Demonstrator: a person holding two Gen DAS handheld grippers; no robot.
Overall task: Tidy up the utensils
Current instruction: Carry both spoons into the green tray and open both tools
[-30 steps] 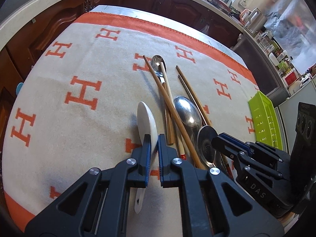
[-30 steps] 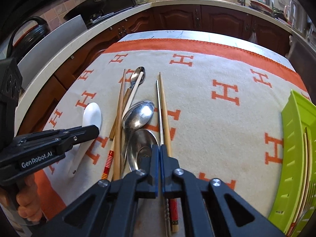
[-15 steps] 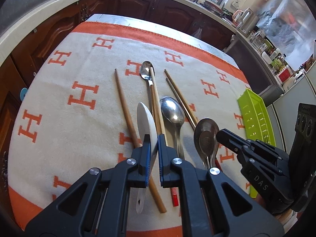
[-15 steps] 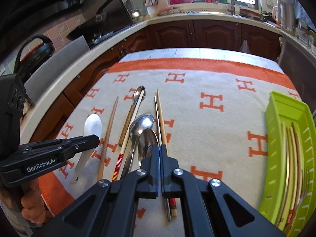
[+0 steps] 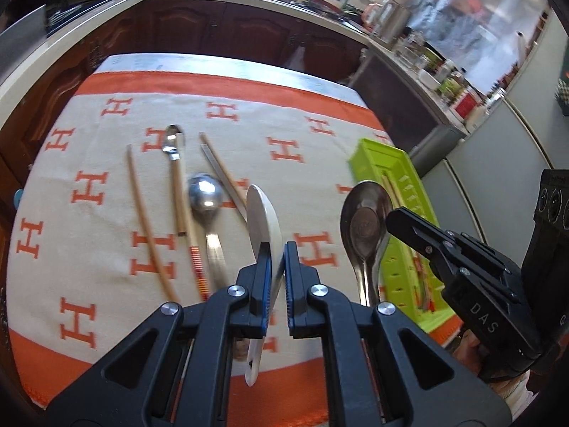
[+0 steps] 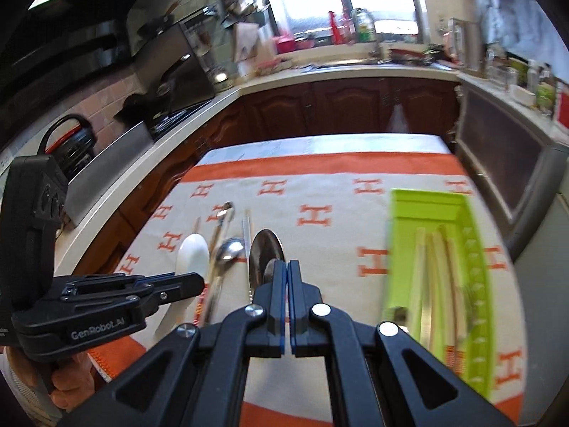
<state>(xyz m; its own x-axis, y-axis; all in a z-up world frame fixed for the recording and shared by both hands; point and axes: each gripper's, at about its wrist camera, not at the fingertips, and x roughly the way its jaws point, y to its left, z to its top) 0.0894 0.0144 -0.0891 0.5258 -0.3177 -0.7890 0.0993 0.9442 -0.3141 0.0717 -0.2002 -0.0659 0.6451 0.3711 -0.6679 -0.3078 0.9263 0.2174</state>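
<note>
My left gripper (image 5: 276, 249) is shut on the handle of a white ceramic spoon (image 5: 261, 213), which hangs lifted above the orange-and-cream cloth (image 5: 89, 259). My right gripper (image 6: 286, 267) is shut on a large metal spoon (image 6: 265, 249), also held off the cloth, its bowl pointing forward. In the left wrist view that metal spoon (image 5: 364, 220) hangs in front of the green tray (image 5: 377, 156), with the right gripper (image 5: 394, 219) beside it. In the right wrist view the left gripper (image 6: 197, 281) and white spoon (image 6: 192, 252) are at the left.
Still on the cloth lie a wooden chopstick (image 5: 145, 220), a small wooden-handled spoon (image 5: 174, 178), another metal spoon (image 5: 204, 195) and a chopstick pair (image 5: 220, 174). The green tray (image 6: 426, 199) on the right holds chopsticks (image 6: 434, 284) and forks. Counters and cabinets ring the table.
Both grippers have risen and drawn back, lifting the white spoon and the metal spoon off the cloth. One wooden chopstick has come off the pile and now lies alone at the left.
</note>
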